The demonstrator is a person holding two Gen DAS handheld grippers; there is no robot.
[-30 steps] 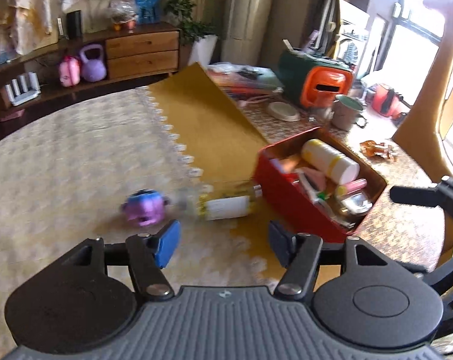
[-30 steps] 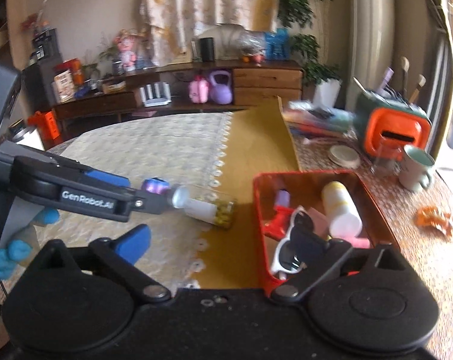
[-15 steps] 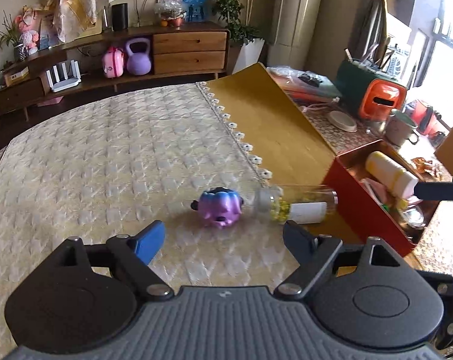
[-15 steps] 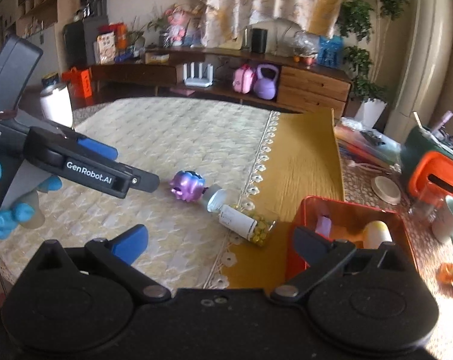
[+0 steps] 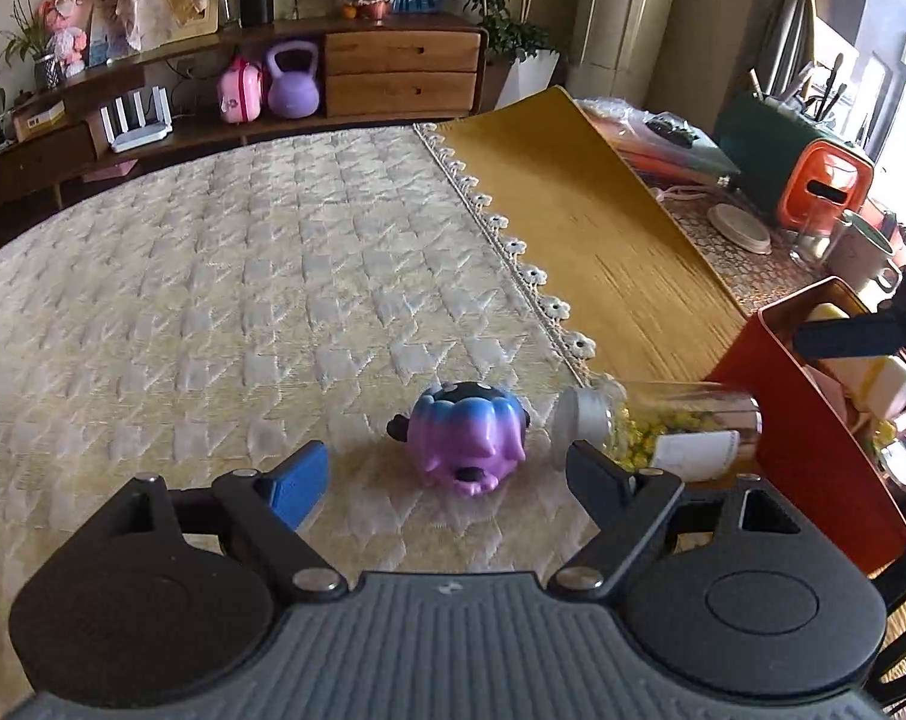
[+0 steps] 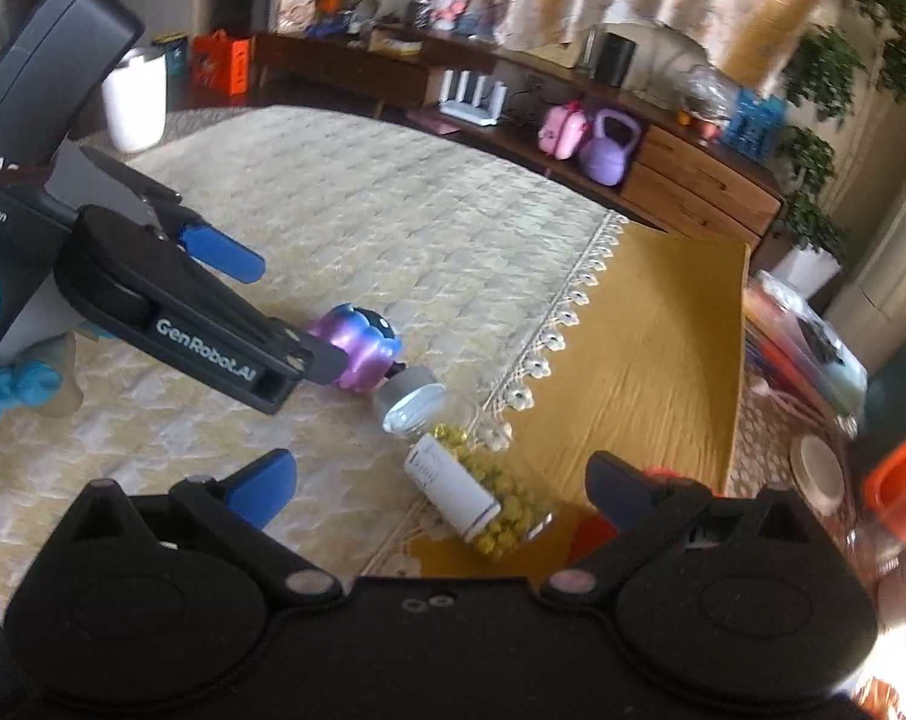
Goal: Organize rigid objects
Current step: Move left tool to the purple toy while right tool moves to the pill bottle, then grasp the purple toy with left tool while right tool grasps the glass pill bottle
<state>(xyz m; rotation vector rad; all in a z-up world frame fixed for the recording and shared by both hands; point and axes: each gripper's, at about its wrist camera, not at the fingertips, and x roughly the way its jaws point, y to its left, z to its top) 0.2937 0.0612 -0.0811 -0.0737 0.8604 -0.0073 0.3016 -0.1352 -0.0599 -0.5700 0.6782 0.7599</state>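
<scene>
We see the toy (image 5: pixel 465 438) on the tablecloth (image 5: pixel 213 276), the bottle (image 5: pixel 657 426) lying between it and the box (image 5: pixel 813 450).

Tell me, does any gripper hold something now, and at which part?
Nothing is held. The left gripper and right gripper both stand open above the purple toy and jar.

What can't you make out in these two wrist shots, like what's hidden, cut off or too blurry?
- Red box, left wrist view: cut by the right edge, contents partly behind the right gripper's finger; in the right wrist view only a blurred red sliver behind that gripper's own finger.
- Jar: label print too small to read in either view.
- Purple toy, right wrist view: near side hidden by the left gripper.
- Right-edge clutter, right wrist view: blurred.
</scene>
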